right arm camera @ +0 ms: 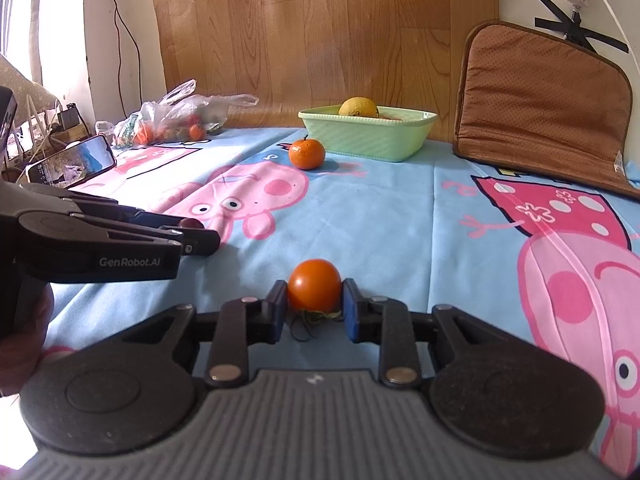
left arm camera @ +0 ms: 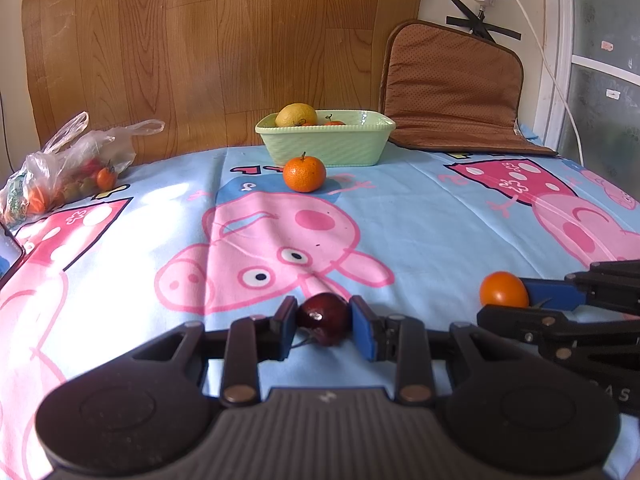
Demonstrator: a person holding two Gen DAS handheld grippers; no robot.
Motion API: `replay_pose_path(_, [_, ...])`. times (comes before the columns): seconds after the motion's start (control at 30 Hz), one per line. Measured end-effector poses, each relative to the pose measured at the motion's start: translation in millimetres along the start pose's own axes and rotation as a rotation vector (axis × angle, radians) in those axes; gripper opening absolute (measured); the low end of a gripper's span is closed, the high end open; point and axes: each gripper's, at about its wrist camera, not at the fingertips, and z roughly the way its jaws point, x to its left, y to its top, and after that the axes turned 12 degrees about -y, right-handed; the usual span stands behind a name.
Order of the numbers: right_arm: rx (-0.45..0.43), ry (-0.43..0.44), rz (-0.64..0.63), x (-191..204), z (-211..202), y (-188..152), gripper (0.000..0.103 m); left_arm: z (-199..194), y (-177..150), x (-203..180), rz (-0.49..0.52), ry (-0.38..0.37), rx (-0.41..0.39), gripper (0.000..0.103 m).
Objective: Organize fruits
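Left gripper (left arm camera: pixel 323 322) clenched on a dark red fruit (left arm camera: pixel 323 318), low over the cloth. Right gripper (right arm camera: pixel 315 304) has its pads against a small orange tomato (right arm camera: pixel 315 290), grasping it by the look of it.

Progress: early, I'd say. Green basket (left arm camera: pixel 352 146) at 12 o'clock holds a yellow citrus (left arm camera: pixel 296 115) plus a few small fruits. One mandarin (left arm camera: pixel 304 173) sits loose just in front of it. Plastic bag (left arm camera: pixel 68 164) at 10 o'clock is full of produce.

Surface: blue cartoon-pig cloth (left arm camera: pixel 420 216). Wood-grain panel (left arm camera: pixel 200 40) behind, brown cushion (left arm camera: pixel 452 88) at 1 o'clock, phone (right arm camera: pixel 76 162) on the left edge.
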Motion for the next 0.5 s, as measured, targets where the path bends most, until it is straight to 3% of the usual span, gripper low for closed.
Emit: replay_pose_path(0.5, [0.000,0.000,0.000,0.3,-0.5,-0.2,0.032,0.1,0.3,-0.8,0.000,0.004,0.000,0.029])
